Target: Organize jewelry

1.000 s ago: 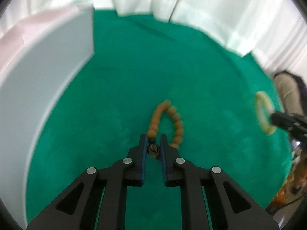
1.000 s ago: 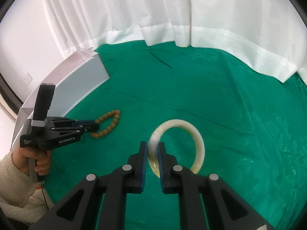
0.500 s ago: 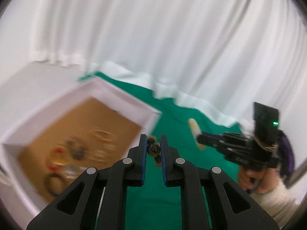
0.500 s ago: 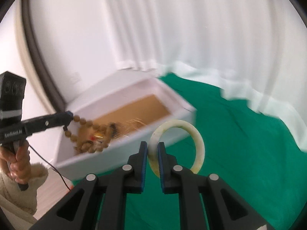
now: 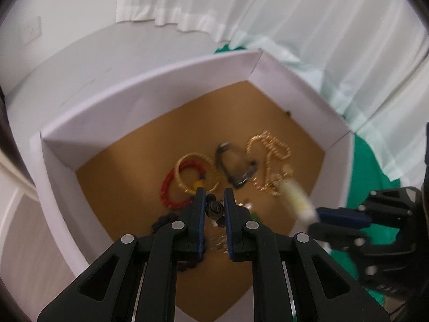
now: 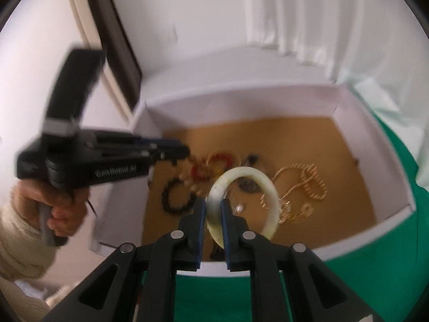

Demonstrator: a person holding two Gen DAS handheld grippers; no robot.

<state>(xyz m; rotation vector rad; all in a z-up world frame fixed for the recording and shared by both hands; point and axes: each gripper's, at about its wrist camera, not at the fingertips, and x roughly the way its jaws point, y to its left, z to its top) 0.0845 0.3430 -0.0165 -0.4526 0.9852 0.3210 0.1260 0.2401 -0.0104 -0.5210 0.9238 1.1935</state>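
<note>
My left gripper (image 5: 214, 197) is pinching a dark stripy bead (image 5: 213, 209) of the bead bracelet; fingers are narrow, w/ the bead tight between the blue pads. In the right cam the tan beads (image 6: 191, 183) hang down from that gripper (image 6: 185, 150), over the left part of the box. My hand (image 6: 57, 210) w/ a fuzzy cream sleeve holds the handle at the left of that frame.

My right gripper (image 6: 213, 209) is shut on the pale bangle (image 6: 242, 178). The ring stands up from the pads, in the middle of the frame, over the box. In the left cam I see the bangle (image 5: 296, 198) edge-on at the lower right, poking out from the right gripper (image 5: 315, 214), over the right part of the box.

The box (image 5: 150, 80) is white w/ a brown floor. It fills the middle of both frames. It sits on the green cloth (image 6: 396, 276), seen at the bottom & right of the right cam.

Stuff lying in the box, in the left cam:
- red bracelet (image 5: 167, 190), left of center
- gold bangle (image 5: 187, 158), lying across the red one
- dark grey ring thing (image 5: 236, 165), center, blurry
- gold chain (image 5: 270, 153), right of center
- black bead bracelet (image 6: 175, 197), lower left of the box floor in the right cam

White curtain (image 5: 268, 5) is at the top.
</note>
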